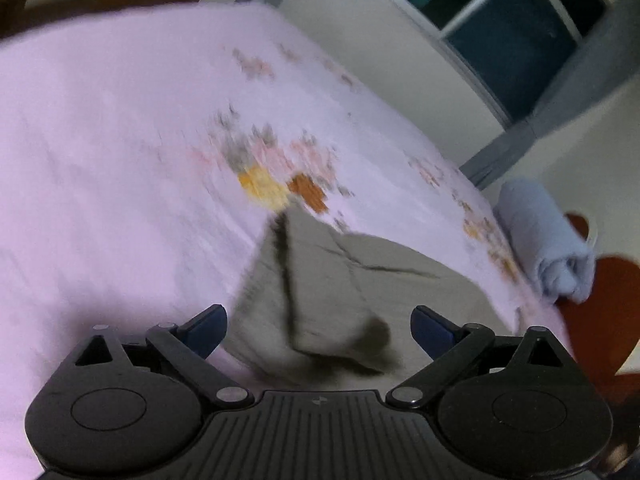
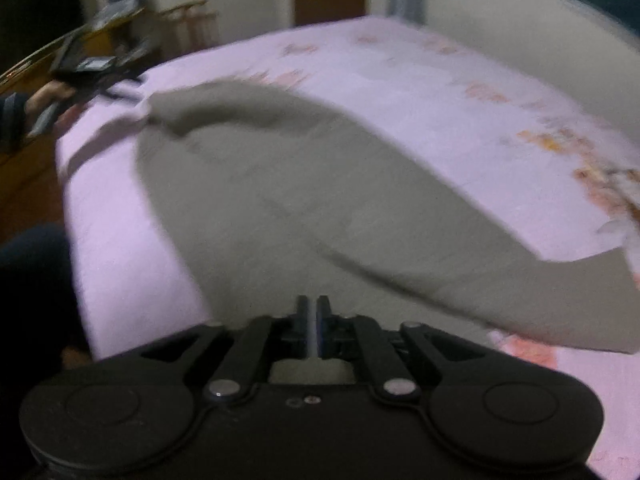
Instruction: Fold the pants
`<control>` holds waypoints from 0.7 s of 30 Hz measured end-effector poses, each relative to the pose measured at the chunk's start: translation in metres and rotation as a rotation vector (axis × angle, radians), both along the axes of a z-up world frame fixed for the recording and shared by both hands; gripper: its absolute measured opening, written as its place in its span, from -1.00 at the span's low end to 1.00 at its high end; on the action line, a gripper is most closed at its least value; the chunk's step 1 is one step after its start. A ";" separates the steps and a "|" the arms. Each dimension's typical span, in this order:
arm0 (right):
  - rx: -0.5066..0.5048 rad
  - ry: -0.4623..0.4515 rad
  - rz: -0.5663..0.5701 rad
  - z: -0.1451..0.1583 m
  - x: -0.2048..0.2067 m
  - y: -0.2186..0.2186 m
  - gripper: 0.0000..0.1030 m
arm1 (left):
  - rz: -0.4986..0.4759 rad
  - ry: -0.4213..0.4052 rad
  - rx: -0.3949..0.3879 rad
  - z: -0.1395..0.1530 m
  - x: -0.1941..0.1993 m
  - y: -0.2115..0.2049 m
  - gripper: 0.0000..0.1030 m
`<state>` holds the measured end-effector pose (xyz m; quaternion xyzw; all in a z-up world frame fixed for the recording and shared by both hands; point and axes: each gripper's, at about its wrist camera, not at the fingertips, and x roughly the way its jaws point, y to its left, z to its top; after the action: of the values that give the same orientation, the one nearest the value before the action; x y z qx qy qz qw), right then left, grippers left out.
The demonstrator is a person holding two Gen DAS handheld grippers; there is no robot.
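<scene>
Left gripper point(image 1: 318, 330): fingers spread wide, hovering over a bunched end of the grey pants point(image 1: 320, 300), gripping nothing. Right gripper point(image 2: 313, 328): fingers pressed together on the near pants edge. Pants lie spread across the pink floral bed sheet point(image 2: 420, 80); frames blurred.

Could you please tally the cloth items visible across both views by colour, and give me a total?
Grey: 1, the pants, spread on the bedsheet.
Pink with floral print: 1, the bedsheet.
Pale blue: 1, a rolled towel beside the bed's edge.
Total: 3
</scene>
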<state>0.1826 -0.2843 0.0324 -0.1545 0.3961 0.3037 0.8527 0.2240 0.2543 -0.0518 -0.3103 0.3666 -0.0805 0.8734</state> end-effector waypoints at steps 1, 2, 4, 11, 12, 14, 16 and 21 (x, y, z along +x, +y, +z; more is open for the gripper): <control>-0.001 -0.028 -0.025 -0.001 0.001 -0.003 -0.90 | 0.004 0.009 -0.008 0.000 0.001 -0.008 0.71; -0.008 -0.061 -0.050 0.001 0.004 -0.006 -0.89 | 0.015 0.018 0.004 0.001 0.002 -0.016 0.61; -0.003 -0.096 -0.064 0.003 0.000 -0.012 -0.89 | 0.041 0.048 0.020 0.003 0.000 -0.030 0.58; -0.001 -0.174 -0.094 0.005 -0.028 -0.036 -0.89 | 0.124 0.100 0.085 0.015 -0.003 -0.065 0.47; 0.001 -0.184 -0.107 0.003 -0.030 -0.037 -0.89 | 0.139 0.112 0.079 0.016 -0.002 -0.066 0.47; 0.008 -0.187 -0.145 0.000 -0.032 -0.043 -0.81 | 0.179 0.089 0.050 0.016 -0.001 -0.072 0.25; 0.035 -0.194 -0.202 -0.002 -0.030 -0.050 -0.77 | 0.211 0.091 0.001 0.012 0.007 -0.072 -0.44; 0.056 -0.203 -0.353 -0.011 -0.012 -0.062 0.02 | 0.240 0.061 0.008 0.014 0.022 -0.081 -0.63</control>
<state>0.1709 -0.3461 0.0218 -0.0889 0.3206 0.1434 0.9321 0.2463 0.1728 -0.0379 -0.3505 0.3535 0.0353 0.8666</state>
